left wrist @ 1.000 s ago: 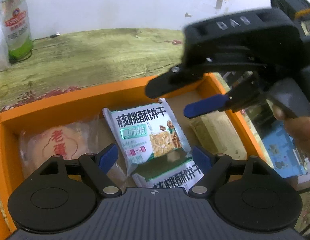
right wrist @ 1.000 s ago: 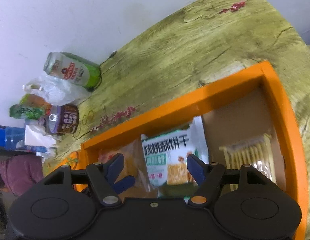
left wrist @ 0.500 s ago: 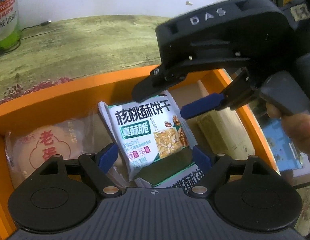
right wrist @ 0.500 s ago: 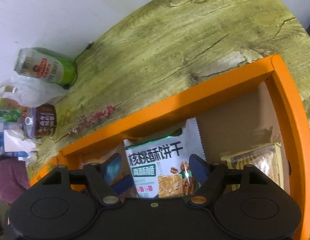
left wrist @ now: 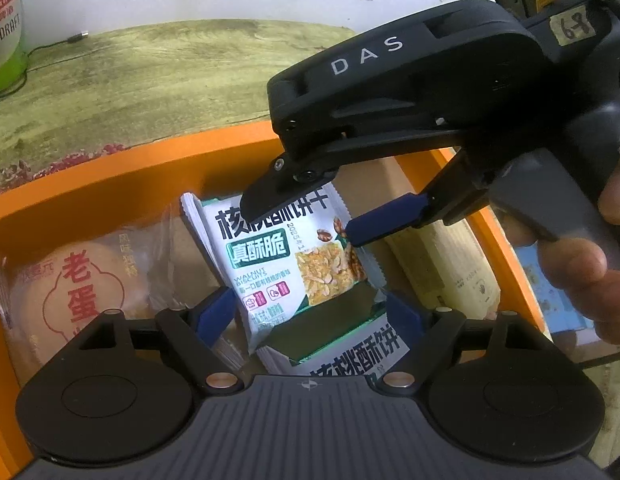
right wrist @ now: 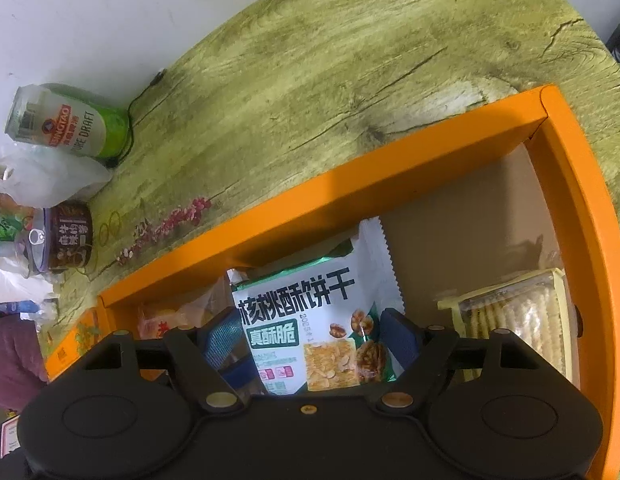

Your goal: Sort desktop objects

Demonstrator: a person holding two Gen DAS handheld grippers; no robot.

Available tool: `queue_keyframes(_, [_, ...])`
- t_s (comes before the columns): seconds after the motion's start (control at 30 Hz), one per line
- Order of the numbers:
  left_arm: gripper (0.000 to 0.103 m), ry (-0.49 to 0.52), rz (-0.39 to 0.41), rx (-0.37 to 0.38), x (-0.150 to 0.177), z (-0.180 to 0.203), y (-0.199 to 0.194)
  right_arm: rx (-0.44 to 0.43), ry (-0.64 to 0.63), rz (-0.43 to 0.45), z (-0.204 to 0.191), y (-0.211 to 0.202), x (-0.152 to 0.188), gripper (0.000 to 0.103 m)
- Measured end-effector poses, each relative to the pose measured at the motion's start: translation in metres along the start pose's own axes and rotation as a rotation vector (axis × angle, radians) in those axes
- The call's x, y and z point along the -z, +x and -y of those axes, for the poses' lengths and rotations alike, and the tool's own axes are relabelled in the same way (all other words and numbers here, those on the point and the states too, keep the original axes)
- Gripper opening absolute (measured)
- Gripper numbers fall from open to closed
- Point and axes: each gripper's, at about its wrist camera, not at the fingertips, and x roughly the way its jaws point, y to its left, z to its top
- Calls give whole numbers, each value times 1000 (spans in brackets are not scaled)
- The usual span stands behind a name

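A: R gripper [left wrist: 310, 220]?
B: Jaws wide apart, straddling the walnut biscuit pack [left wrist: 285, 256], no grip. Pack leans vs the far wall of the orange box [right wrist: 350, 184], mid-box.
A: L gripper [left wrist: 310, 312]?
B: Spread too, nothing held; second pack [left wrist: 350, 352] btwn its fingers, near edge.

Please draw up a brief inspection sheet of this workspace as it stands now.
Surface: green wood-grain table, worn patches.
Job's things: orange box holding walnut biscuit packet, second like packet, round cake, cracker pack.
Clutter: beer can, plastic bag, small brown can.
Grippers: left tool open around the packets; right tool open, straddling the walnut biscuit packet.
Cables: thin black cable near the beer can.
Surroundings: white wall.
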Motion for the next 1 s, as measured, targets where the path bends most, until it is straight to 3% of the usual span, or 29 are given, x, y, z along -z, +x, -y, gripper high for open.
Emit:
queue_keyframes(0.6, [84, -7, 19, -7, 8, 6, -13, -15, -3, 15, 4, -3, 4, 75])
queue_keyframes(1.0, [84, 43, 2, 21, 33, 15, -52, -83, 10, 91, 16, -53, 22, 76])
